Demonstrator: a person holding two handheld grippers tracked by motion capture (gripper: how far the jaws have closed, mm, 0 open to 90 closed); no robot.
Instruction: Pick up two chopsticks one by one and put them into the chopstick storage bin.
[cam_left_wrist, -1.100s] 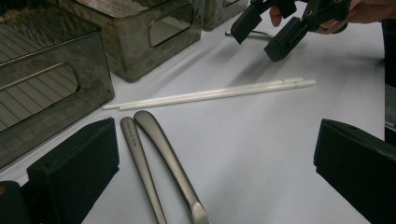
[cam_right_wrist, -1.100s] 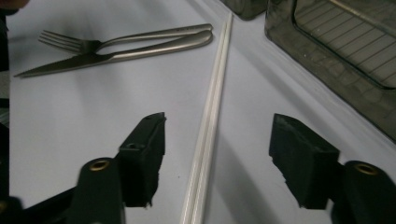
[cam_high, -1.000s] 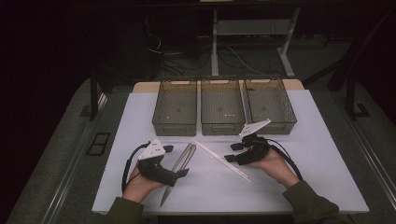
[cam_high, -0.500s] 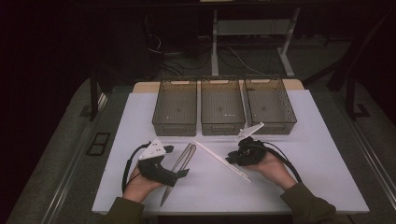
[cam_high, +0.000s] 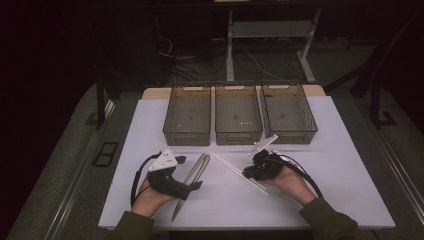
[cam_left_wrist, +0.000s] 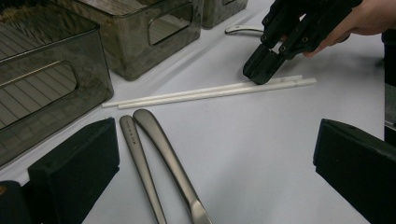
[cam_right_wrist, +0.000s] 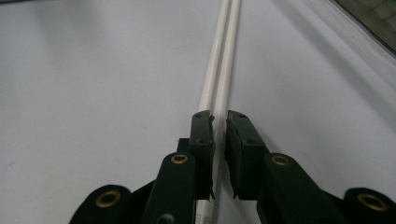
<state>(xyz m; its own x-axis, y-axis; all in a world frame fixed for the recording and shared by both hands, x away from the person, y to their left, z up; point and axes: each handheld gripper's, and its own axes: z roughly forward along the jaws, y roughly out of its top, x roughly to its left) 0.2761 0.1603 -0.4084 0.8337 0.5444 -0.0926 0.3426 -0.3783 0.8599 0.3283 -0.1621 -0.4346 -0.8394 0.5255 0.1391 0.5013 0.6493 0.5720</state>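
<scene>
While the right gripper (cam_high: 248, 173) bears down on the pair of thin white chopsticks (cam_high: 235, 169), its jaws have just been closing and now stand nearly together with the two sticks between them; from the right gripper view the pads seem to pinch the pair, though the contact itself is hard to make out. These chopsticks lie side by side, flat on the white tabletop (cam_high: 345, 175), slanting across its middle just in front of the trays. Well apart to the left, the left gripper (cam_high: 192, 186) rests low with its jaws wide and nothing between them, just beside two long brushed-metal utensils (cam_high: 192, 177), whose handles lie close together, pointing toward the chopsticks without touching them. Behind these things three smoky translucent plastic trays (cam_high: 238, 113) with cut-out handles stand in a row, sides touching, and another metal utensil handle (cam_left_wrist: 243, 29) lies near the tray fronts beyond the right gripper. Nothing lies over the sticks apart from the gripper itself. Around the table the room is dark, with a grey floor (cam_high: 65, 165), cables and the legs of a white frame (cam_high: 230, 55) behind.
</scene>
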